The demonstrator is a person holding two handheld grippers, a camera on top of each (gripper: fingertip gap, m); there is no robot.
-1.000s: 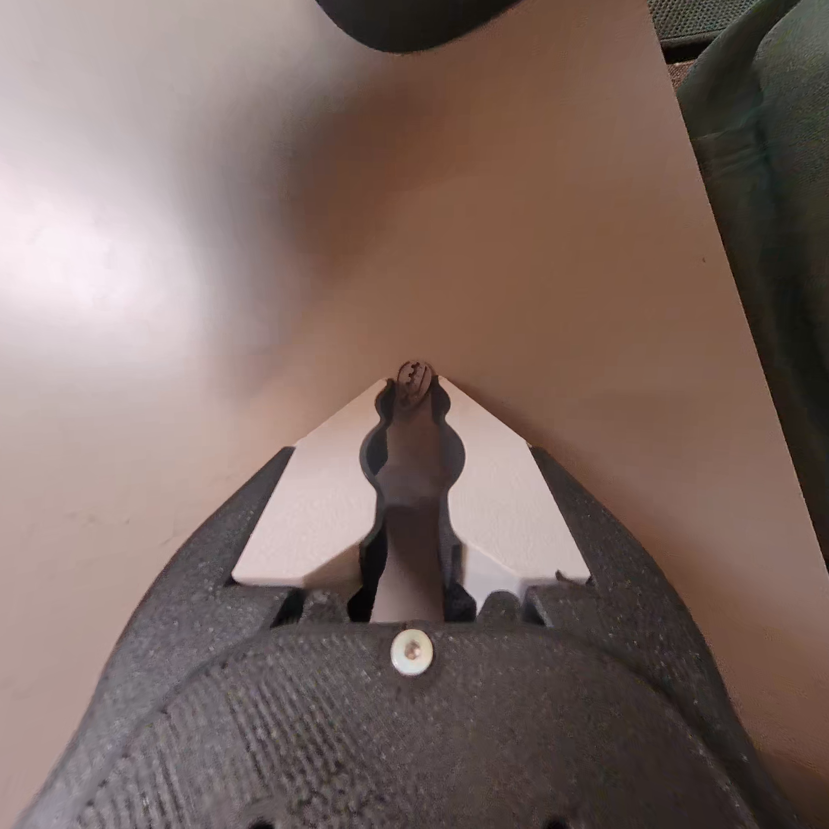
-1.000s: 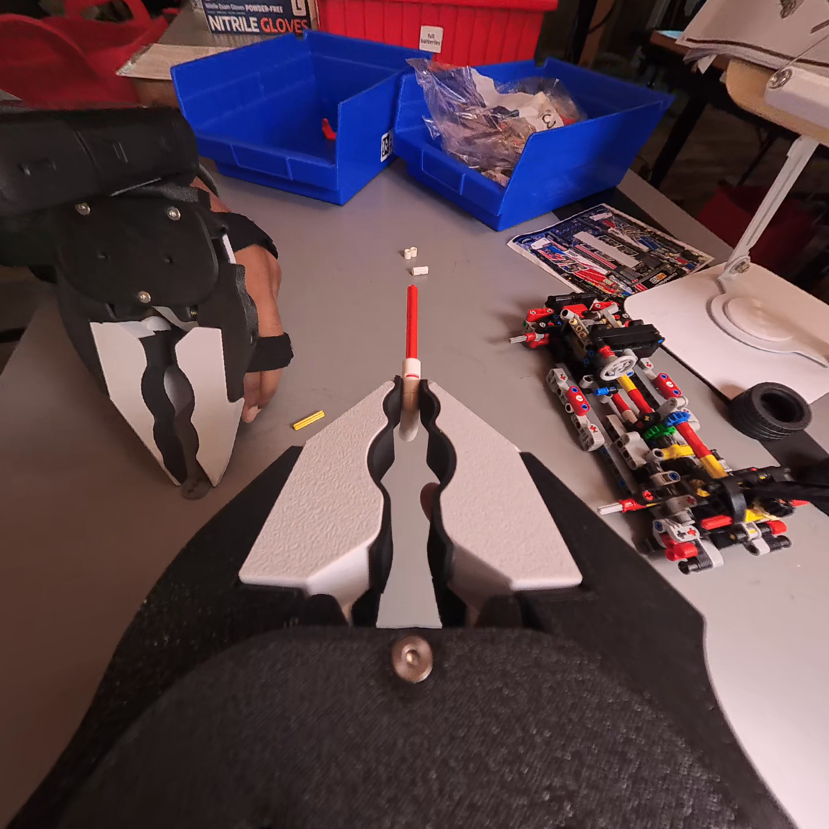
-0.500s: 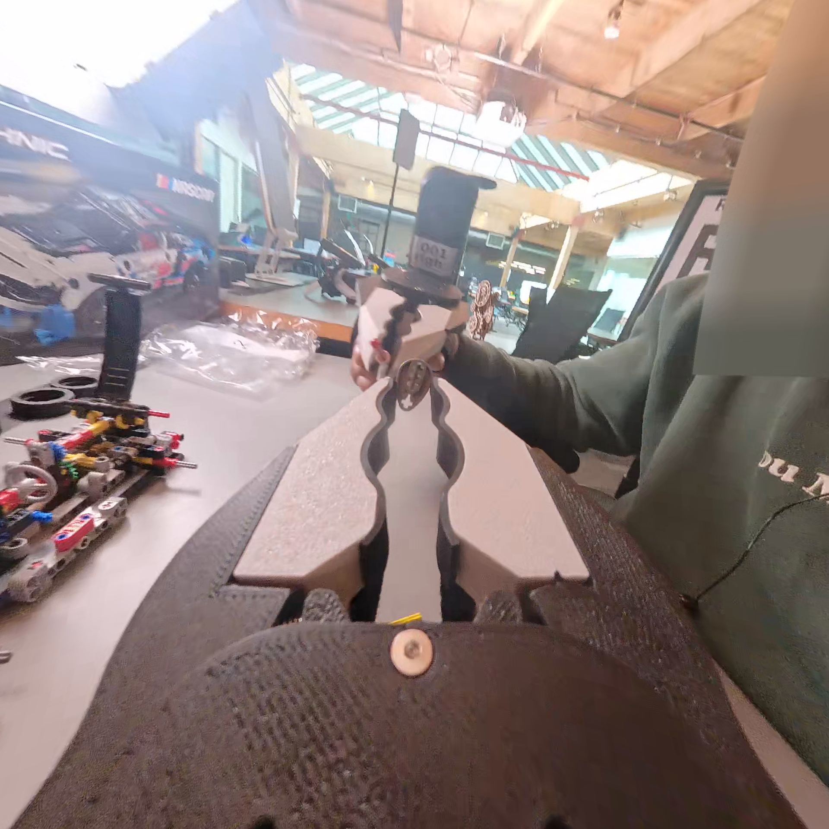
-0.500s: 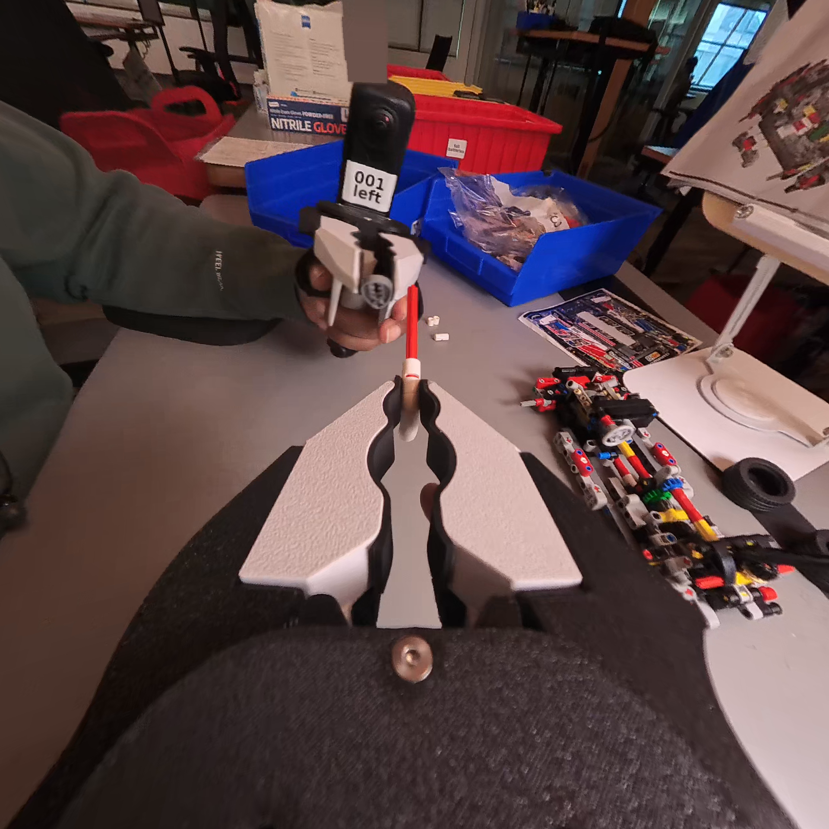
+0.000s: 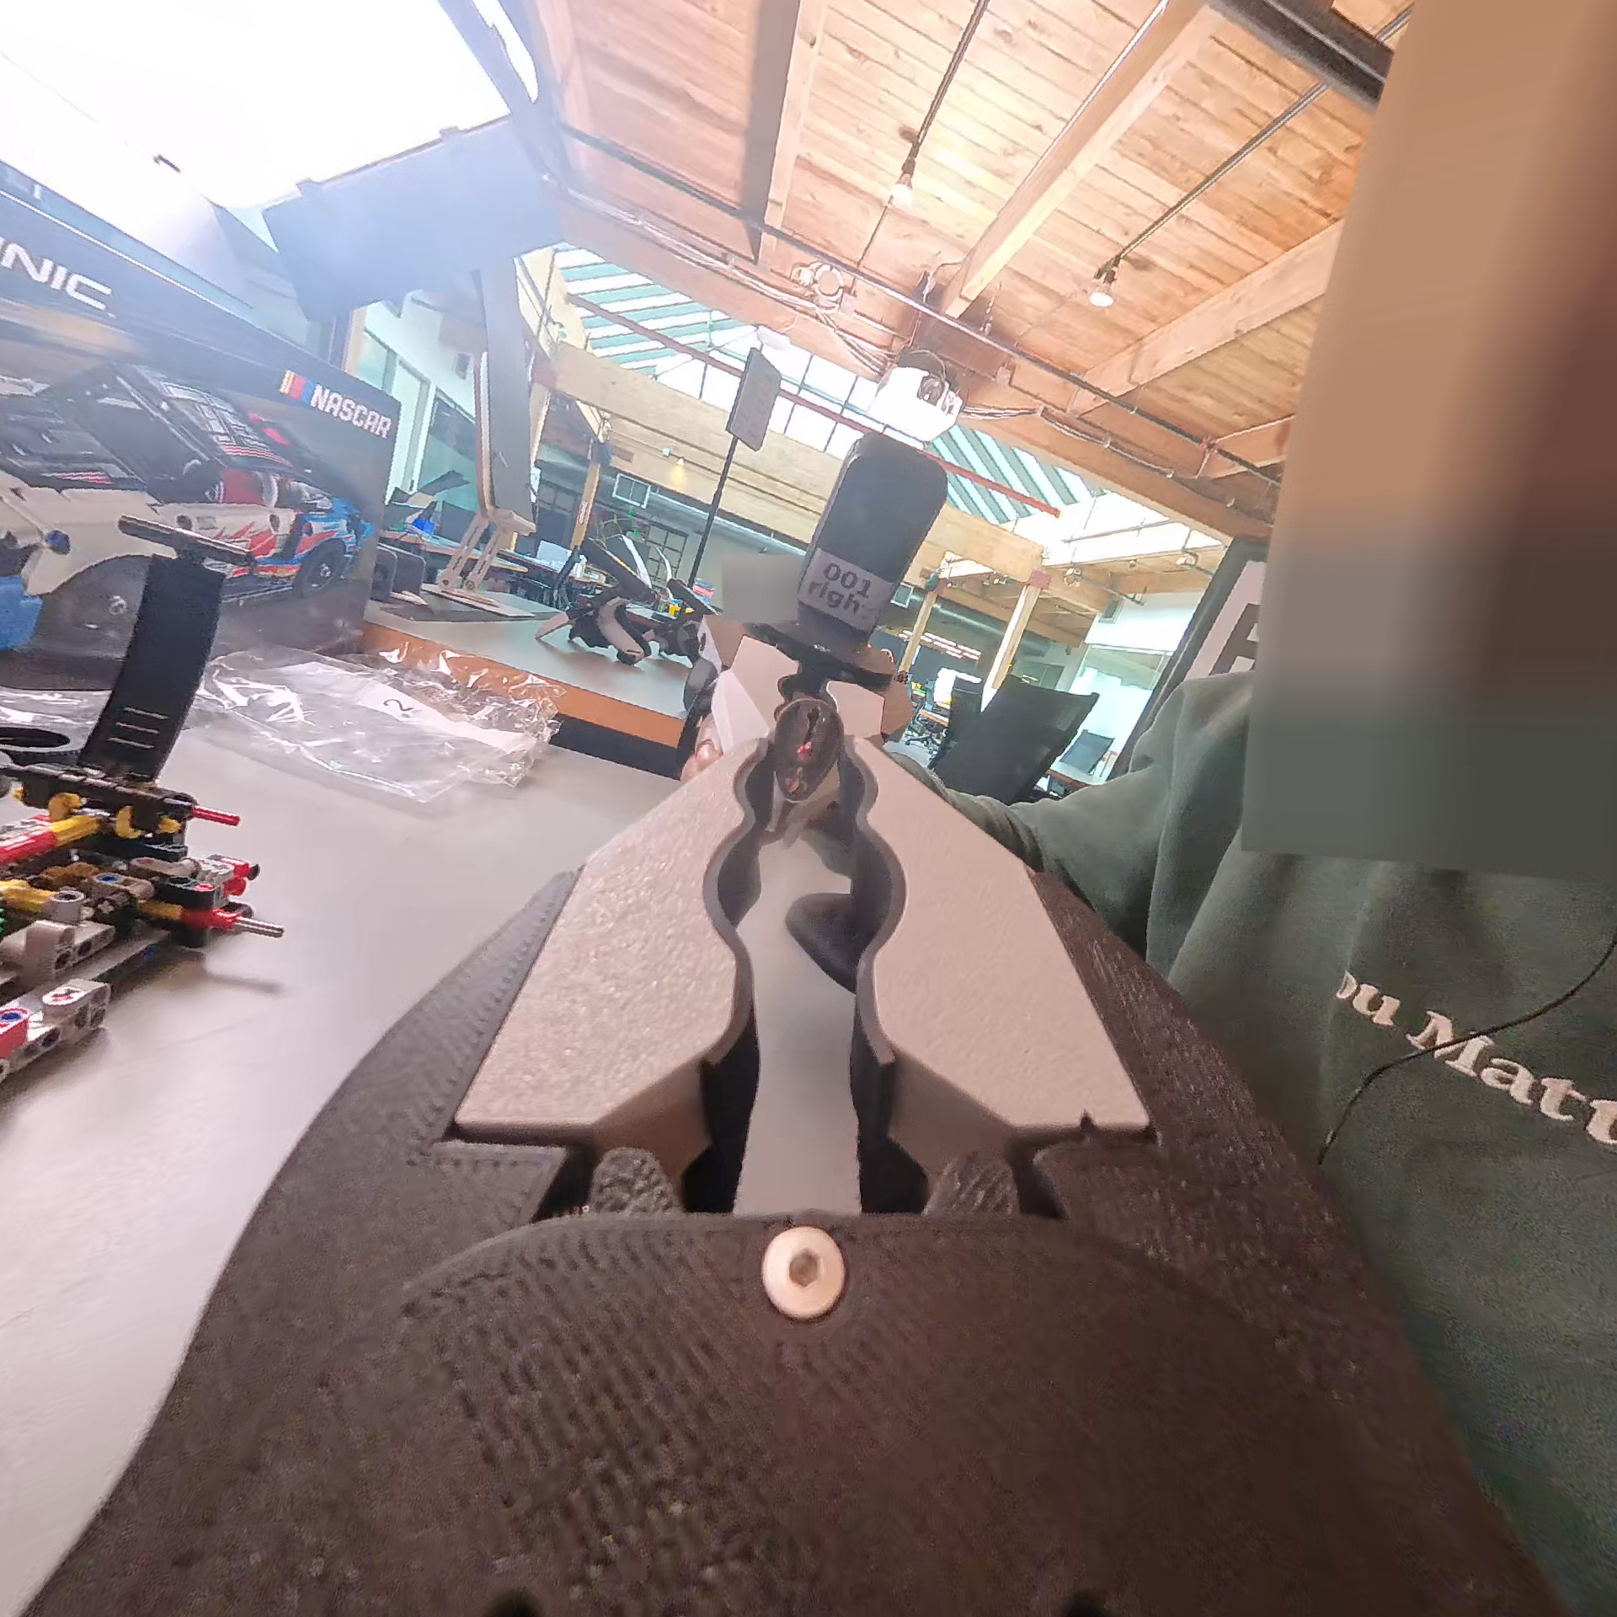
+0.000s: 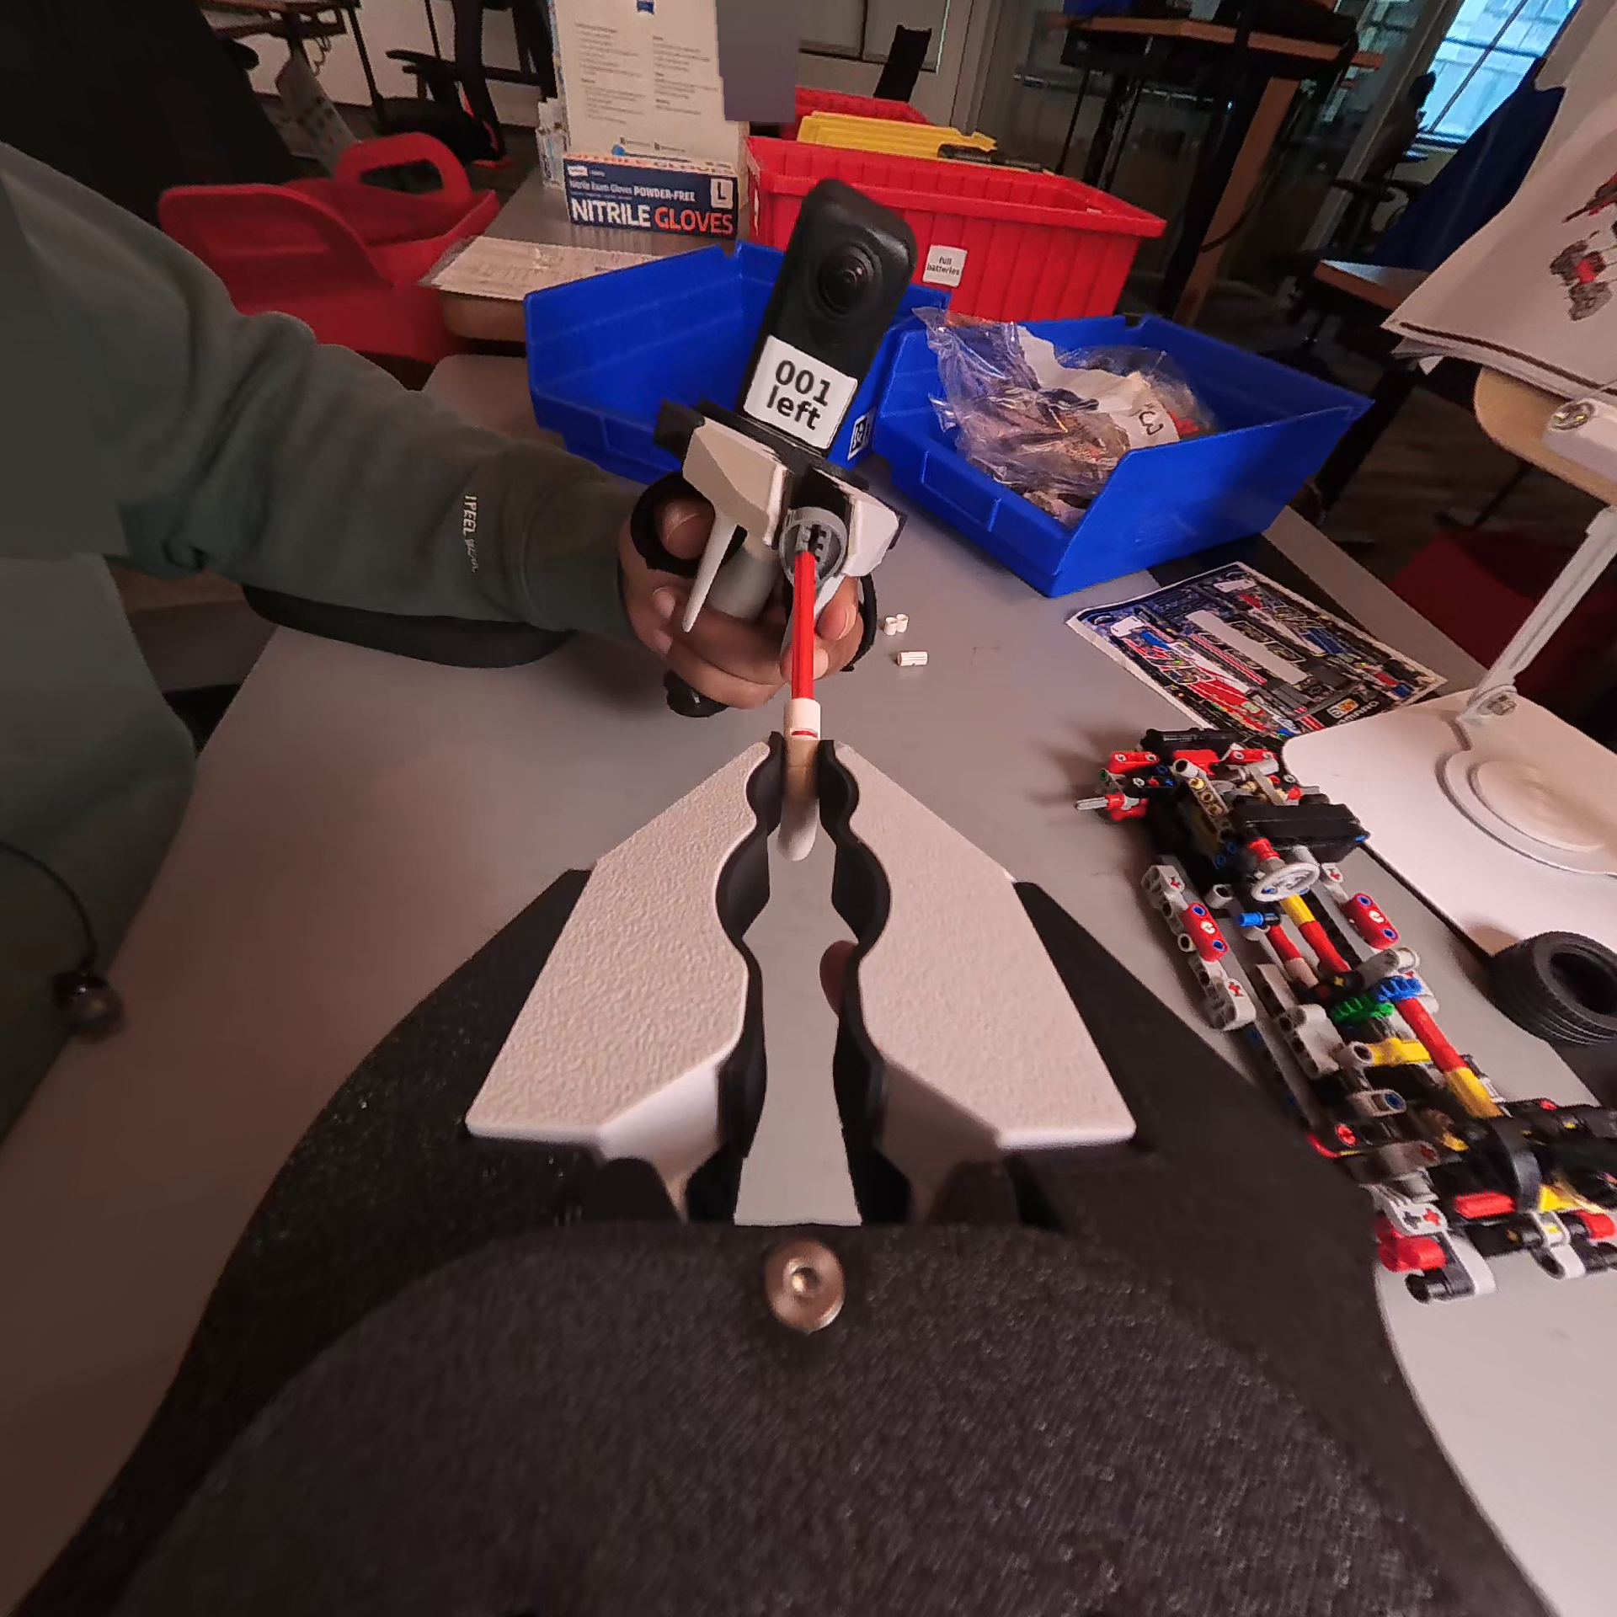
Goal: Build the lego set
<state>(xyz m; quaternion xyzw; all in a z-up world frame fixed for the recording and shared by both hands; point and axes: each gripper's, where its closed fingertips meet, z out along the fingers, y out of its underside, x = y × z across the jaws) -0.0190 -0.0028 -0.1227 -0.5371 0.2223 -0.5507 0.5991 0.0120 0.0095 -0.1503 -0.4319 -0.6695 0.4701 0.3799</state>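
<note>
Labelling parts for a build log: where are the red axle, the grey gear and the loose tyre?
Red axle [image 6: 802, 626]: right wrist view, mid-shaft.
Grey gear [image 6: 814, 544]: right wrist view, its face.
Tyre [image 6: 1566, 984]: right wrist view, its tread.

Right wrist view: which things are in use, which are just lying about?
In use:
- right gripper, shut on the white sleeve of the red axle
- left gripper, shut on a grey gear at the axle's tip

Lying about:
- brick chassis
- blue bins
- tyre
- white bushes
</note>
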